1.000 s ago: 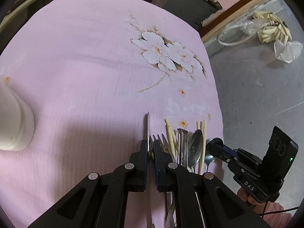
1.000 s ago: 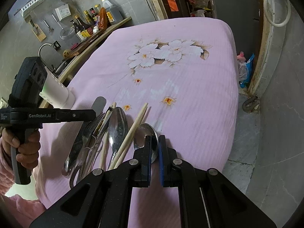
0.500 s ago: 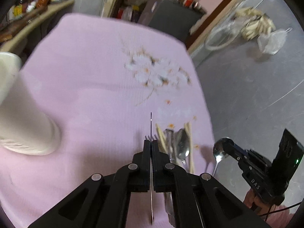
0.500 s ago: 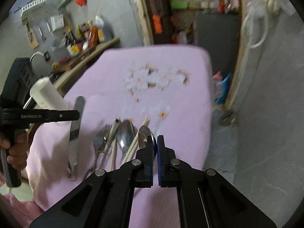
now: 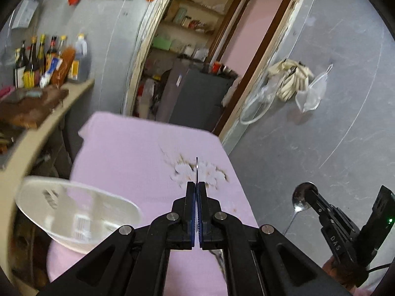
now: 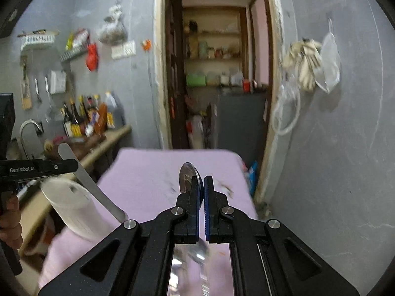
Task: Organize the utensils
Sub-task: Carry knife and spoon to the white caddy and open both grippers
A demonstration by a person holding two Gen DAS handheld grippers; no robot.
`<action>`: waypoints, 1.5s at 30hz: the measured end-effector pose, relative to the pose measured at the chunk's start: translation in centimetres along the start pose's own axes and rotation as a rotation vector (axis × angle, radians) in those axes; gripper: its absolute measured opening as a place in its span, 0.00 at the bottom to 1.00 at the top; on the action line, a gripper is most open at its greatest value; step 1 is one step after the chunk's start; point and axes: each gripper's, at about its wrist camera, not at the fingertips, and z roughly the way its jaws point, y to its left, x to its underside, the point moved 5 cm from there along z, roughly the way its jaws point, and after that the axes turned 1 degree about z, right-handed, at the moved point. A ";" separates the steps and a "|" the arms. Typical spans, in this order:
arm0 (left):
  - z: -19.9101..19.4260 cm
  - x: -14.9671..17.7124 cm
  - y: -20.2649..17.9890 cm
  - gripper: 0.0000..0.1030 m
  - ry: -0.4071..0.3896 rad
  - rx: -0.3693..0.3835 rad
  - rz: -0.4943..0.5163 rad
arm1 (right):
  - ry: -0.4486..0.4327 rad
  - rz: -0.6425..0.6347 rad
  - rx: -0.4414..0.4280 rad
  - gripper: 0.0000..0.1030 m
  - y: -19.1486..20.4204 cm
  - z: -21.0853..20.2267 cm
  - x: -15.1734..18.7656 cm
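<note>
My left gripper (image 5: 197, 188) is shut on a table knife (image 5: 197, 170), seen edge-on, its blade sticking up past the fingertips. The knife also shows flat in the right wrist view (image 6: 84, 180), held by the left gripper (image 6: 74, 166) beside a white utensil holder (image 6: 74, 209). That holder (image 5: 74, 212) lies low left in the left wrist view, its open mouth facing me. My right gripper (image 6: 201, 181) is shut on a metal spoon (image 6: 186, 176), bowl upward. The spoon (image 5: 302, 196) also shows at the right gripper's tip (image 5: 309, 193) in the left wrist view. Both are raised above the pink tablecloth (image 5: 138, 153).
A counter (image 5: 49, 113) with sauce bottles (image 5: 47, 59) runs along the left of the table. A doorway with shelves and a dark cabinet (image 5: 197, 98) is behind the table's far end. Grey wall with hanging bags (image 5: 296, 83) at right. The other utensils are out of view.
Both grippers have lifted and tilted up from the utensil pile, carrying the knife and the spoon. The white holder now sits closer to the left gripper, its mouth in view.
</note>
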 end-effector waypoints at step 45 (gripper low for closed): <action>-1.4 1.7 18.0 0.03 0.126 -0.184 -0.034 | 0.022 -0.181 -0.127 0.51 20.1 7.8 2.9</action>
